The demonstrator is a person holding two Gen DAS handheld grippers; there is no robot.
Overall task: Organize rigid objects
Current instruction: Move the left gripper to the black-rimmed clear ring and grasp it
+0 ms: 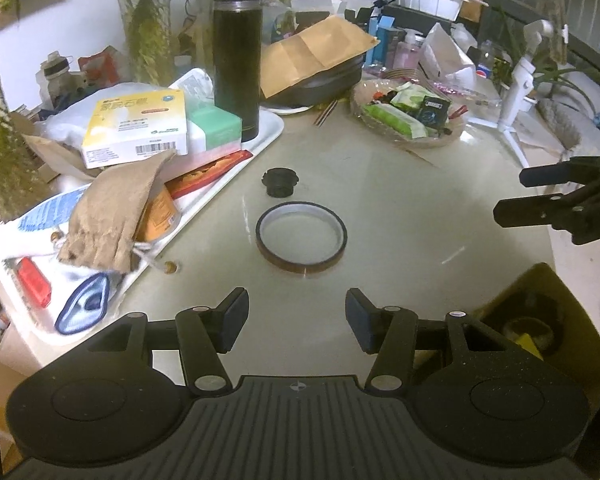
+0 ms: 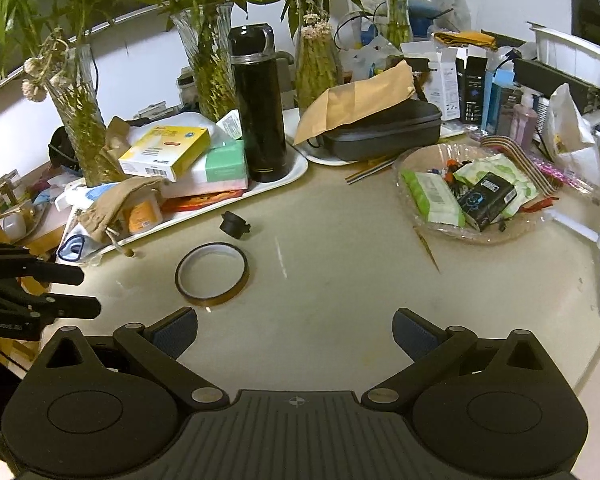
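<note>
Here, step: the approach; nothing is picked up yet, and both grippers hang over the bare middle of the bench (image 2: 340,280).
Tape roll (image 1: 301,239): flat on the bench, straight ahead of the left gripper (image 1: 296,320) and apart from it; in the right wrist view it lies off to the left, at (image 2: 212,273).
Black cap (image 1: 280,182): on the bench just beyond the tape, near the edge of the white tray (image 1: 260,148), touching neither.
Left jaws: released, a gap between the pads, nothing in it.
Right gripper (image 2: 294,334): jaws spread wide, empty, pointed at bare bench between the tape and the bowl (image 2: 416,220).
Tray and bowl: both crowded already; flask (image 2: 258,108) upright at the tray's near corner.
Likely target: the tape, judging by how the left gripper lines up with it.
Next move calls for: lowering the left jaws so one pad goes inside the ring and one outside, then closing on the wall.
Risk: a flat ring can slide on this smooth top.
</note>
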